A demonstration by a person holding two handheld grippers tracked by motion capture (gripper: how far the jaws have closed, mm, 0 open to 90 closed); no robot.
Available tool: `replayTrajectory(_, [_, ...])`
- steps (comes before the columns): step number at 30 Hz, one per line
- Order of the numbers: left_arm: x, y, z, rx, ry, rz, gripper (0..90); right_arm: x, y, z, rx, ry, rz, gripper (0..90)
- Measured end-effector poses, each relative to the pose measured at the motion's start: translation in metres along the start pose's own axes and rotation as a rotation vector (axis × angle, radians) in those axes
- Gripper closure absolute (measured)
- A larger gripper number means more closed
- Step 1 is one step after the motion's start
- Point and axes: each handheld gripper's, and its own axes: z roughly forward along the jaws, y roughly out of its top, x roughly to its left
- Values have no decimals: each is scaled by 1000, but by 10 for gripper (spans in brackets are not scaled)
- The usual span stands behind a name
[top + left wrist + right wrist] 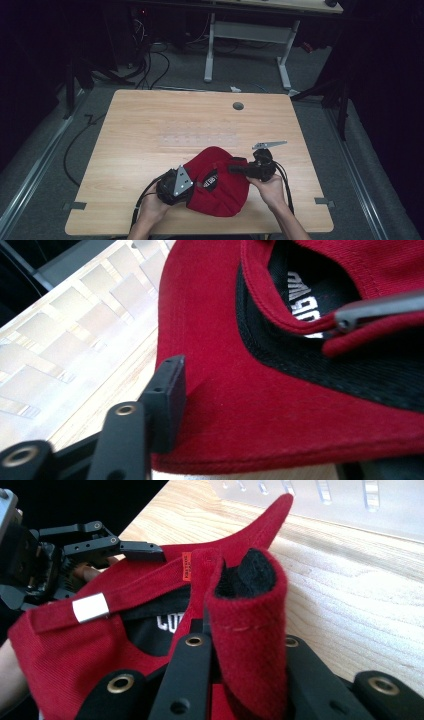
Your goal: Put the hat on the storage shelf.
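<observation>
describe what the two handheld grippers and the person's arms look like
Both grippers, left and right, have black bodies, a grey three-cornered plate on top and black cables trailing back. Their black jaws are flat bars with brass-ringed holes. The forearms are bare, with no sleeves in view.

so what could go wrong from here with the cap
The right gripper is shut on a bunched fold of the red cap, so a hard pull may slip the fabric out. The left gripper has one jaw beside the cap's edge without a clear grip, so closing could miss. The loose strap with its metal buckle may snag.
</observation>
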Motion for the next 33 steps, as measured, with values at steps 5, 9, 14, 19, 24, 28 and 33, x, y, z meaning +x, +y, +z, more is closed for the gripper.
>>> replayTrajectory(5, [-1,2,-3,18,-20,-12,575,-1,-3,0,-11,-3,-18,831])
replayTrajectory(9, [-2,3,-6,27,-50,-25,640,-2,-3,0,-29,-9,-35,821])
replayTrajectory(14, [-6,6,-9,49,-100,-37,736,-3,-1,0,-44,-35,-34,798])
replayTrajectory(19, [-12,8,-13,72,-131,3,817,-9,1,4,-73,-35,-10,748])
replayTrajectory(24, [-19,13,-19,77,-170,30,857,-13,4,-4,-141,-35,14,612])
replayTrajectory(28, [-21,14,-21,84,-179,36,861,-17,4,-17,-223,-36,49,518])
replayTrajectory(33, [-13,20,-30,54,-174,-16,861,-24,1,-41,-325,-88,76,461])
